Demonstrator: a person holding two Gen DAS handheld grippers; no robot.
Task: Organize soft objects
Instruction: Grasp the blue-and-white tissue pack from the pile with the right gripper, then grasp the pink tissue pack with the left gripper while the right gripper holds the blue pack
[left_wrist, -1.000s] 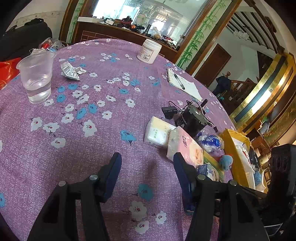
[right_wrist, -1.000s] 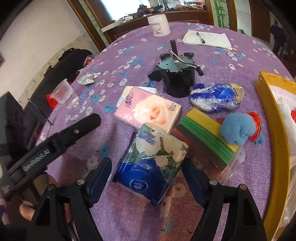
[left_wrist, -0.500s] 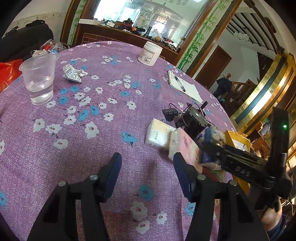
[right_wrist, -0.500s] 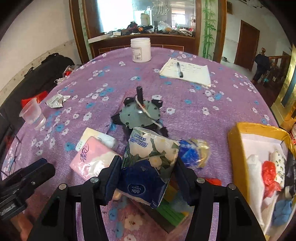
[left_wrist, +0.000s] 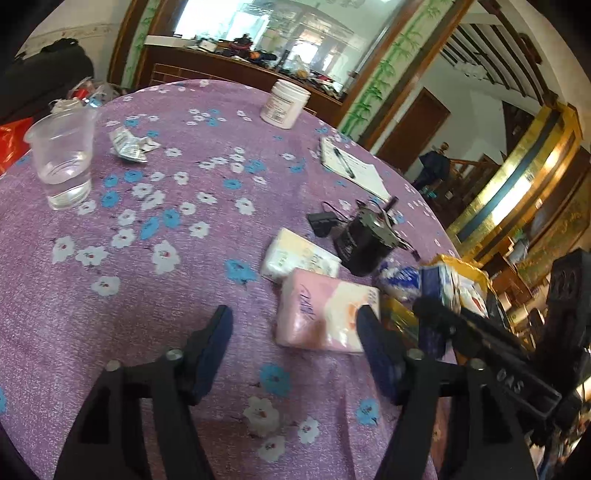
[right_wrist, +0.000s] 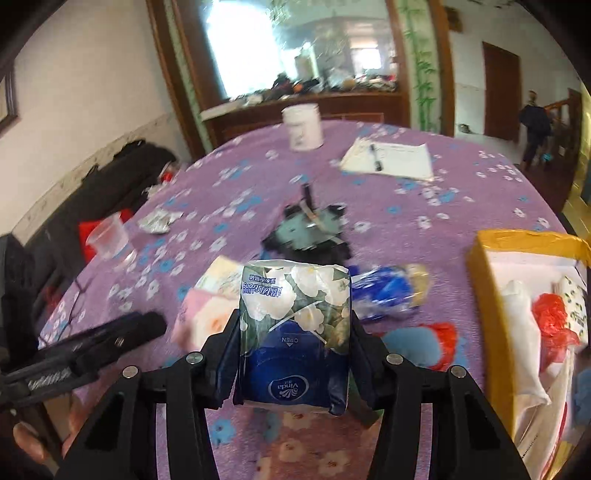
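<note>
My right gripper (right_wrist: 293, 332) is shut on a blue and green floral tissue pack (right_wrist: 295, 325) and holds it above the purple flowered table. It also shows in the left wrist view (left_wrist: 439, 291). A yellow box (right_wrist: 484, 258) with soft items inside stands at the right. A pink tissue pack (left_wrist: 325, 314), a pale yellow tissue pack (left_wrist: 295, 254), a blue wrapped bundle (right_wrist: 388, 291) and a blue soft toy (right_wrist: 417, 343) lie on the table. My left gripper (left_wrist: 295, 332) is open and empty, low over the table just left of the pink pack.
A black motor (left_wrist: 365, 240) stands behind the packs. A plastic cup of water (left_wrist: 62, 158), a crumpled wrapper (left_wrist: 131, 146), a white jar (left_wrist: 284, 103) and a notepad with a pen (left_wrist: 351, 170) sit farther off.
My right gripper has lifted the floral tissue pack higher and carried it rightward toward the yellow box. My left gripper has shifted slightly toward the pink pack.
</note>
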